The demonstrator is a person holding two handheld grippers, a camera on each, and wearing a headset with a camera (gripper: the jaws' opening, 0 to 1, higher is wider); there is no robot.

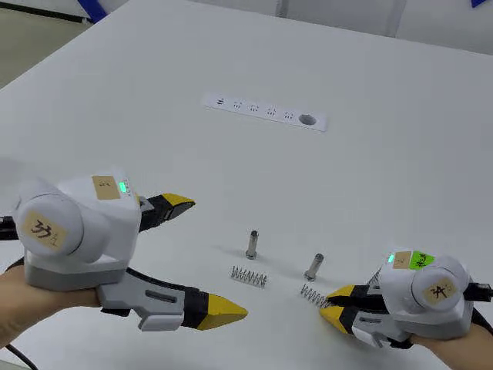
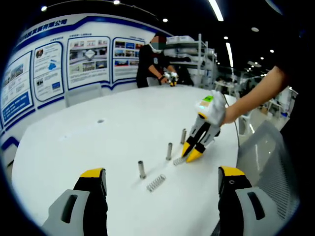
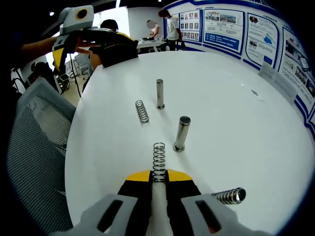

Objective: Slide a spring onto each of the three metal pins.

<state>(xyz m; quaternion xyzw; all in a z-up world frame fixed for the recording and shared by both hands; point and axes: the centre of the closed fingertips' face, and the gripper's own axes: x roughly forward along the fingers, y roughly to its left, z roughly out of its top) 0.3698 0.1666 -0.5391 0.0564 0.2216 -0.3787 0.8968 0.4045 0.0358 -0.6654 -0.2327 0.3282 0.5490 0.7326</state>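
White table (image 1: 385, 177) bears pins (image 1: 252, 244), socket strip (image 1: 264, 112); posters (image 2: 88, 59), seemingly, behind

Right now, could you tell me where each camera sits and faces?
Head view: headset, facing down at the table; left tool and right tool show.
Left gripper view: on left tool, facing pins and right tool; open jaws show.
Right gripper view: on right tool, facing pins; jaws pinching a spring show.
All share the pins.

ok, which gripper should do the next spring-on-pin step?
Right. The right gripper is shut on a spring, with a bare upright pin just ahead of its tips. The left gripper is open and empty, and would first have to pick up the loose spring.
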